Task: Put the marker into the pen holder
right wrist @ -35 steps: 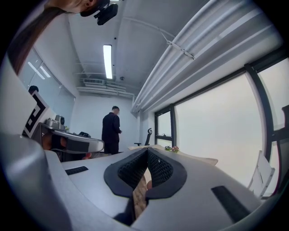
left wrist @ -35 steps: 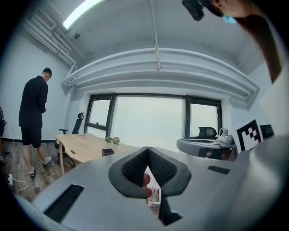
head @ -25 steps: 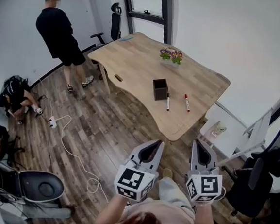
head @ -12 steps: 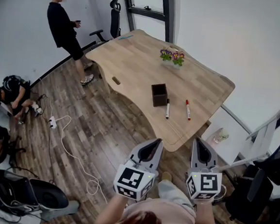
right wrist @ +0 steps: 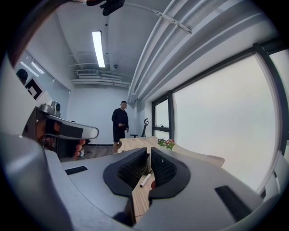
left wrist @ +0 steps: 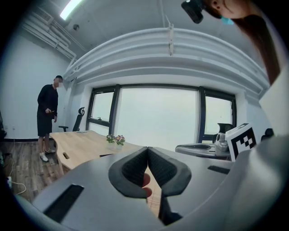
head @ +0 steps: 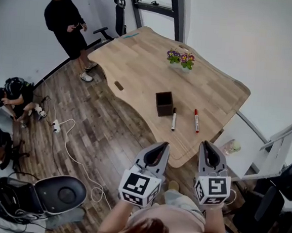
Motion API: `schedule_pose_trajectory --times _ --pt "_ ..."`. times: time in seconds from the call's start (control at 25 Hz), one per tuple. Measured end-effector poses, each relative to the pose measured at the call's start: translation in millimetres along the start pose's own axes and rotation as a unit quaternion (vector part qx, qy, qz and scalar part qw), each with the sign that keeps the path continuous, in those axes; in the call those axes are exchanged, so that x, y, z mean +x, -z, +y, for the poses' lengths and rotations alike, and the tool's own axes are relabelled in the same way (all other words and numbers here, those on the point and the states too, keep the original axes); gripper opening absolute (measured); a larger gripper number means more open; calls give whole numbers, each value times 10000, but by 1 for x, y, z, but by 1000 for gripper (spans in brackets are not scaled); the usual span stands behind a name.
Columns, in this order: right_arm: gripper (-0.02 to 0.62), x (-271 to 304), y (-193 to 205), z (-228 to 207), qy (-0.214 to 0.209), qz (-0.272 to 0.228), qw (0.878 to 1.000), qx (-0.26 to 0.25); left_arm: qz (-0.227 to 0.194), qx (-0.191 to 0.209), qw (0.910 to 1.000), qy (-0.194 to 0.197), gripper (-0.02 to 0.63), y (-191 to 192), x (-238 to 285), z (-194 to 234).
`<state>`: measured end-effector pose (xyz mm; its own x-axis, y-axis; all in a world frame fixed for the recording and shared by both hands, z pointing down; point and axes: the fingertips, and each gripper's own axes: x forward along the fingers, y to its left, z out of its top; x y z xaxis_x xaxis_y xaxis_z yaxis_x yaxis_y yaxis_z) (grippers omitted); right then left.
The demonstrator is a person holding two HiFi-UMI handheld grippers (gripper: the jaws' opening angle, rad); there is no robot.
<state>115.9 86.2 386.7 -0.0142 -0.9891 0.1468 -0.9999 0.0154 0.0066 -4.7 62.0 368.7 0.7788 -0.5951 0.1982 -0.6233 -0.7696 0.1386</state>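
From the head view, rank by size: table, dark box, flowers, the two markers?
1. table
2. dark box
3. flowers, nearly the box's size and farther off, so unsure
4. black-capped marker and red-capped marker, alike

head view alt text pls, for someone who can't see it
Seen from above, the left gripper and right gripper, both shut and empty, are held short of a wooden table bearing a dark pen holder, a black marker, a red marker and flowers. A person in black stands at the far left.

Grey left gripper (head: 163, 146), right gripper (head: 206, 143); marker cubes (head: 139, 188)
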Motion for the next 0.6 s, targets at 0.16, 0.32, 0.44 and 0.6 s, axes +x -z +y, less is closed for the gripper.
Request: schedule_pose_trajectory --times 0.16,0.32,0.44,0.6 --pt "3 22 8 -13 -97 126 9999 -31 2 -45 9999 -110 2 2 22 10" --pt "5 44 15 -25 -240 233 9994 -97 -54 -52 9996 -255 2 3 42 19" --pt "10 59 22 -31 -353 349 9987 -153 -118 -105 9992 -367 2 4 53 26" --pt "25 78 36 -39 -464 527 9973 -224 -83 -134 9986 -502 2 11 62 36"
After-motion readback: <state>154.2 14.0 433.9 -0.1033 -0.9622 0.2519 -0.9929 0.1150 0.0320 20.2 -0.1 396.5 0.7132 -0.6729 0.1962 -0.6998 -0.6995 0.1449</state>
